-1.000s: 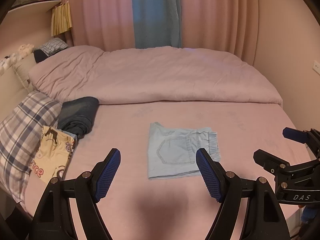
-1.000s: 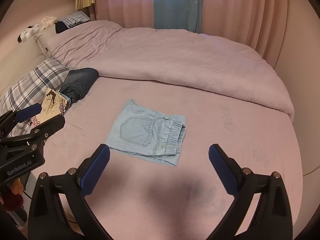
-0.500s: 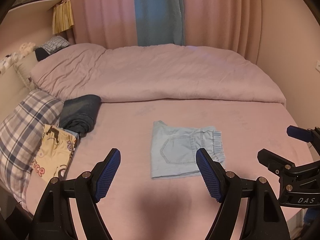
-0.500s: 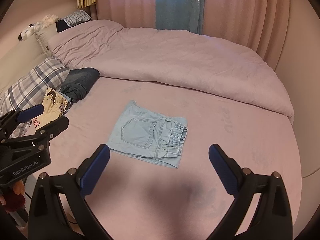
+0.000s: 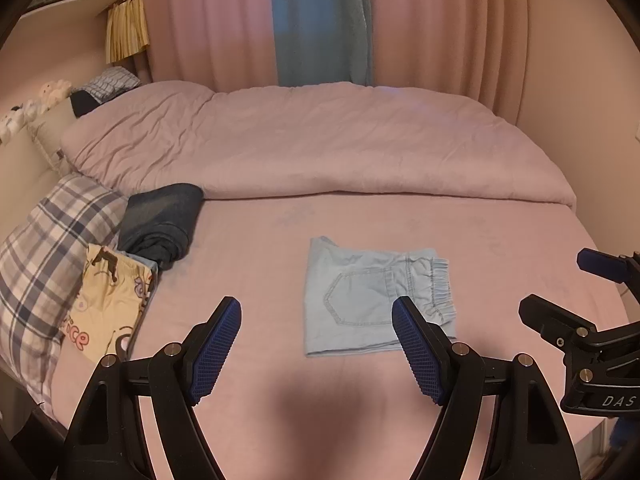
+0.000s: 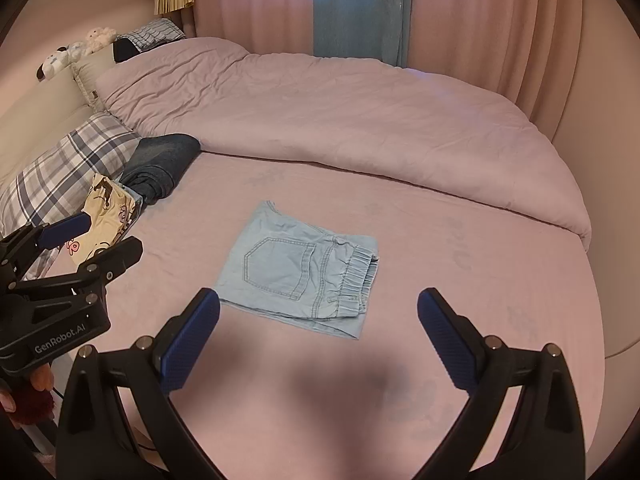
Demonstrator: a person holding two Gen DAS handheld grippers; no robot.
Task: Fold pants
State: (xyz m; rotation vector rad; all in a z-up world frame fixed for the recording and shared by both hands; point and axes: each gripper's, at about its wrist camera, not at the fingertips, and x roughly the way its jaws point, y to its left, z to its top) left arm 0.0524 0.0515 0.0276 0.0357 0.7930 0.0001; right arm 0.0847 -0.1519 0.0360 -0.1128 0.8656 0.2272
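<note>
Jaws of left gripper (image 5: 316,340) and right gripper (image 6: 318,330) spread, empty, above folded light-blue pants (image 6: 298,274) on bed (image 6: 460,280).

Pink-sheeted bed (image 5: 280,240), pink curtains (image 5: 440,20)

pink duvet (image 5: 320,144), plaid pillow (image 5: 44,248), dk jeans (image 5: 164,224), cartoon-print cloth (image 5: 106,300), curtains (image 5: 440,20)

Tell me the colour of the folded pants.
Light blue denim pants, clearest in the right wrist view.
</note>
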